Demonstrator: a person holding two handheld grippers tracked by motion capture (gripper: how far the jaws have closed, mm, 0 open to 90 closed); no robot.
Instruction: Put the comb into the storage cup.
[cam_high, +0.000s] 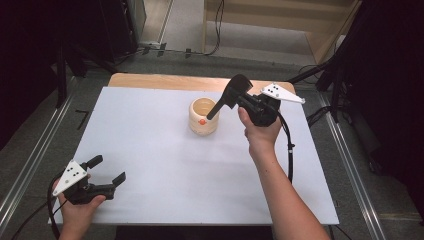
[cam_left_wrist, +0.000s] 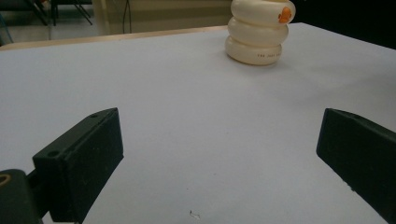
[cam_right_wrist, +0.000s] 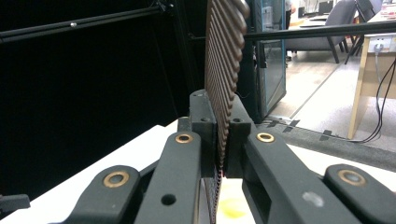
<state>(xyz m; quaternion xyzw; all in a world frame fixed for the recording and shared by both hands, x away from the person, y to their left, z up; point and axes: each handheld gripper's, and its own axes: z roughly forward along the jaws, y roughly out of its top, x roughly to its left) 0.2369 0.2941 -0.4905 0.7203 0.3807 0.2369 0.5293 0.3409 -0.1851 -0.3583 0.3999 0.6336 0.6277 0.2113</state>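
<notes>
The right gripper (cam_high: 235, 92), jaws pressed together on a thin dark ribbed comb-like piece (cam_right_wrist: 224, 70), hovers just above the cream ringed plastic holder (cam_high: 203, 117). That holder stands upright mid-table on the white sheet (cam_high: 150, 150). Well away from the holder, toward the near left corner, the left gripper (cam_high: 107, 170) holds its jaws wide apart, gripping nothing.

Lab/office; desk (cam_right_wrist: 373, 79), office chair (cam_right_wrist: 343, 23)

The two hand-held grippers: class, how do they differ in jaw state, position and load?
The left hand-held gripper stands open with nothing between its jaws; the right hand-held gripper is shut on a ridged dark spatula. The left sits low at the table's near corner; the right is raised beside the cream ringed holder. Both are black, each held in a hand.
</notes>
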